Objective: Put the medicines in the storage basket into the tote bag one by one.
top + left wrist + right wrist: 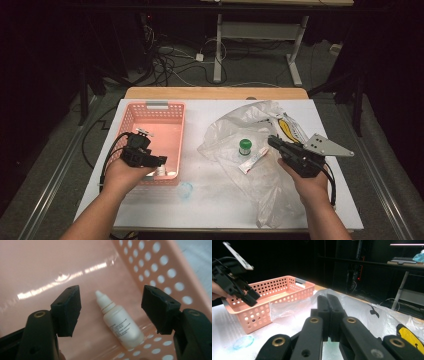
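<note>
The left claw (111, 312) stood with its jaws apart inside the pink perforated basket (131, 120), and the white dropper bottle (119, 321) lay on its side on the basket floor between them — neither pad touched it. The bottle's tip pointed away from the claw, and its base lay near the holed wall at the basket's near corner. The right claw (272, 140) was closed on nothing and hovered over the crumpled clear plastic bag (260, 190) on the white table (210, 210). Just ahead of it, on the bag, sat a small green-capped bottle (244, 146) and a white tube (253, 160) — both well apart from the basket. A small pale-blue cap (185, 189) lay on the table just beside the basket's near edge.
</note>
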`<state>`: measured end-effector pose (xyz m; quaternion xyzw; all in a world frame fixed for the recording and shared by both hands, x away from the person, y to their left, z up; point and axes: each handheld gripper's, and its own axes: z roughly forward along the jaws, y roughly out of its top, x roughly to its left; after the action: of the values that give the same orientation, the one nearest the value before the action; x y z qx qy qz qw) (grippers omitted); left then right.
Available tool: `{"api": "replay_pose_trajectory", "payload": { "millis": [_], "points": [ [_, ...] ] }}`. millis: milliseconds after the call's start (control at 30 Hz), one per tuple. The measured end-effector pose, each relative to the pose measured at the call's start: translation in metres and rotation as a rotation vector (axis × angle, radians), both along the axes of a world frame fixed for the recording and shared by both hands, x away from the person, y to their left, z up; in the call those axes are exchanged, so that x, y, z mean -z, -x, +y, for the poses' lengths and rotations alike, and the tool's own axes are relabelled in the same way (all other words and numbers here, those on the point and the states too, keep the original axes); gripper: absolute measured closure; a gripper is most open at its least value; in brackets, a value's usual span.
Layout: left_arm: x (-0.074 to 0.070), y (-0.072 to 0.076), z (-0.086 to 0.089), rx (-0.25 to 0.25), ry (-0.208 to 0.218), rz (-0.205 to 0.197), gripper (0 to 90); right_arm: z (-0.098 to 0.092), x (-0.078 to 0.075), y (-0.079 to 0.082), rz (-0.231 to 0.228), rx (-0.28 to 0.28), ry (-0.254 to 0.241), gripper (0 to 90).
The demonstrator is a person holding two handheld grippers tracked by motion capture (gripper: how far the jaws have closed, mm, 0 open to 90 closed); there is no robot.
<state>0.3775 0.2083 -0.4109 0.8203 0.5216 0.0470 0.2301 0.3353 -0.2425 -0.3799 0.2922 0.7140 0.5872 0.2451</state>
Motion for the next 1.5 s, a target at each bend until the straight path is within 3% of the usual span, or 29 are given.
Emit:
{"api": "replay_pose_trajectory", "payload": {
  "millis": [333,567,633,833,967,1267,1500],
  "points": [
    [0.013,-0.02,-0.006,-0.044,-0.024,0.215,34.1,-0.002,-0.001,0.001,-0.002,0.002,-0.008,90.0],
    [0.02,-0.028,-0.008,-0.049,-0.029,0.312,39.0,-0.002,-0.001,0.001,-0.002,0.003,-0.008,90.0],
    [0.022,-0.03,-0.01,-0.044,-0.048,0.333,40.6,-0.001,-0.001,0.001,-0.004,0.002,-0.007,90.0],
    [0.025,-0.031,-0.014,-0.022,-0.08,0.365,44.7,-0.002,-0.002,0.002,-0.003,0.006,-0.007,90.0],
    [0.026,-0.031,-0.017,-0.013,-0.113,0.364,50.7,-0.002,-0.002,0.001,-0.005,0.003,-0.006,90.0],
    [0.025,-0.028,-0.019,0.023,-0.129,0.326,55.8,-0.002,-0.002,0.001,-0.006,0.004,-0.003,90.0],
    [0.021,-0.022,-0.017,0.043,-0.11,0.262,57.3,-0.003,-0.002,0.002,-0.005,0.008,-0.009,90.0]
  ]
}}
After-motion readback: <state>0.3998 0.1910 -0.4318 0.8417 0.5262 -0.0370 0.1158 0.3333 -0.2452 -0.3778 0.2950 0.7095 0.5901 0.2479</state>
